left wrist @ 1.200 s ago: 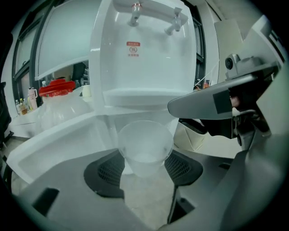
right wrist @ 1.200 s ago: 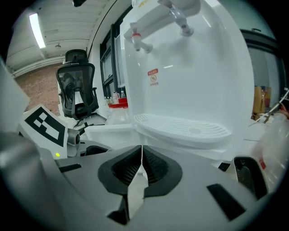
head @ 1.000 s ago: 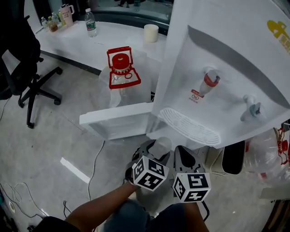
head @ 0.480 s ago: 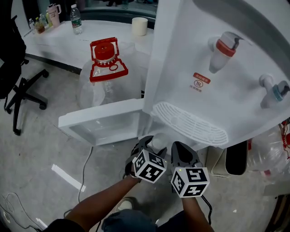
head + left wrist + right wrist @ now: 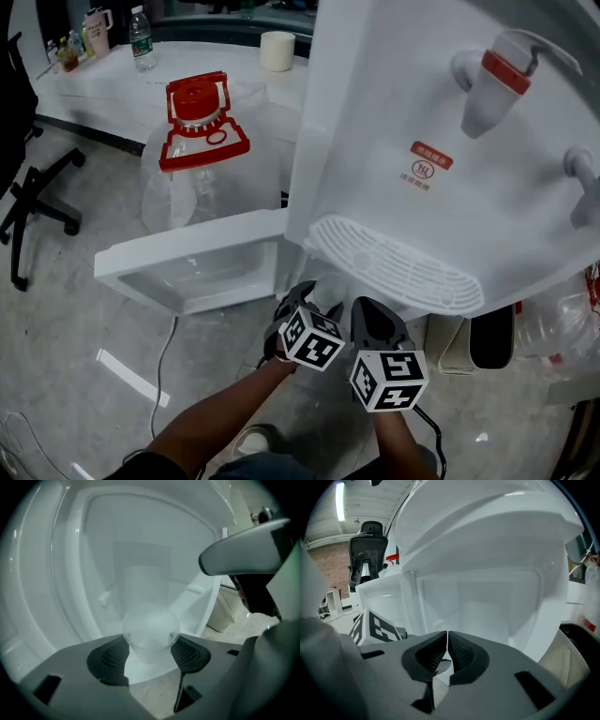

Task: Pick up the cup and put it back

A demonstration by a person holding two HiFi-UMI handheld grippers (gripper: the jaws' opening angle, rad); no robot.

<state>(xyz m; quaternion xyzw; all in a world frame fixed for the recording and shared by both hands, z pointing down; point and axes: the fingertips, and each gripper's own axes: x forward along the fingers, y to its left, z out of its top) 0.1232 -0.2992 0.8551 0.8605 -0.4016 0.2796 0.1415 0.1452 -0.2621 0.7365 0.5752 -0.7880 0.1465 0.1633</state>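
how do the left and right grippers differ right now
The left gripper has its jaws wide, clamped on a clear cup; the right gripper has its jaws shut together, empty. The left gripper reaches nearer the dispenser than the right gripper. Both point into its open lower compartment.

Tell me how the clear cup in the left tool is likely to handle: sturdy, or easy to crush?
The cup looks like thin, cloudy plastic, so it probably buckles if the left tool squeezes harder. It seems empty, so likely very light and easy to tip when set down. Its smooth wall may slip.
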